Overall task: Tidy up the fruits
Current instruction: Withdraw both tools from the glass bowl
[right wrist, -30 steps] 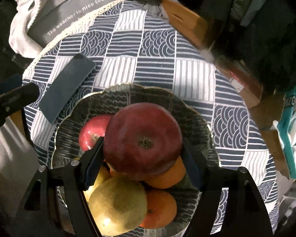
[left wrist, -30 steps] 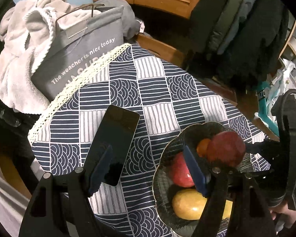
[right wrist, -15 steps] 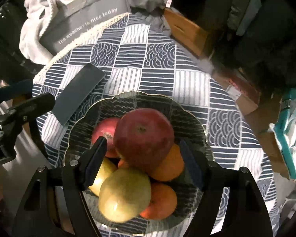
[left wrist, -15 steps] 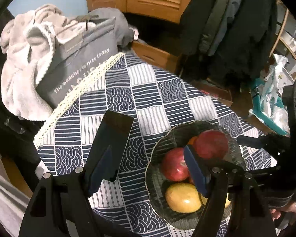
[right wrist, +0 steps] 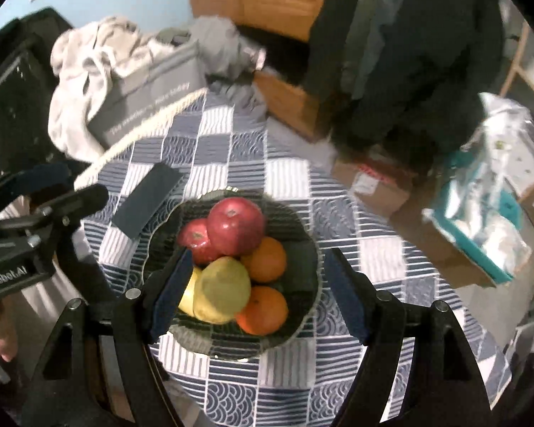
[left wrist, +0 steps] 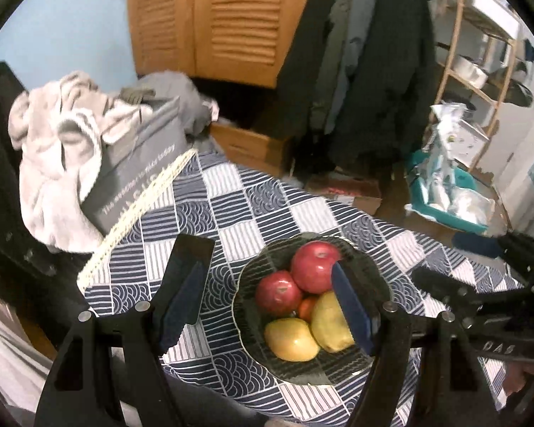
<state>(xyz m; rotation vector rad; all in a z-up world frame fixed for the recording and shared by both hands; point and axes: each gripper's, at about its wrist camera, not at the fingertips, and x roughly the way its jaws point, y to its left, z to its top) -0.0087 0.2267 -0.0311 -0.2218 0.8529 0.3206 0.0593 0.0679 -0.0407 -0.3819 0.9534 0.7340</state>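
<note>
A dark glass bowl (right wrist: 304,249) stands on the patterned tablecloth; it also shows in the left wrist view (left wrist: 370,267). In it lie a big red apple (right wrist: 235,227), a smaller red apple (right wrist: 195,239), two oranges (right wrist: 266,259), a green-yellow pear (right wrist: 221,286) and a yellow fruit (left wrist: 291,338). My right gripper (right wrist: 258,293) is open and empty, raised above the bowl's near side. My left gripper (left wrist: 268,311) is open and empty, above the bowl's left edge.
A dark phone (right wrist: 147,199) lies on the cloth left of the bowl. A grey bag (left wrist: 139,163) with pale clothes sits at the table's far left edge. Cardboard boxes (right wrist: 377,185) and a teal bin (left wrist: 448,195) stand beyond the table.
My right gripper let go of the big red apple on top of the fruit pile and drew back and up. My left gripper also rose and pulled back.
</note>
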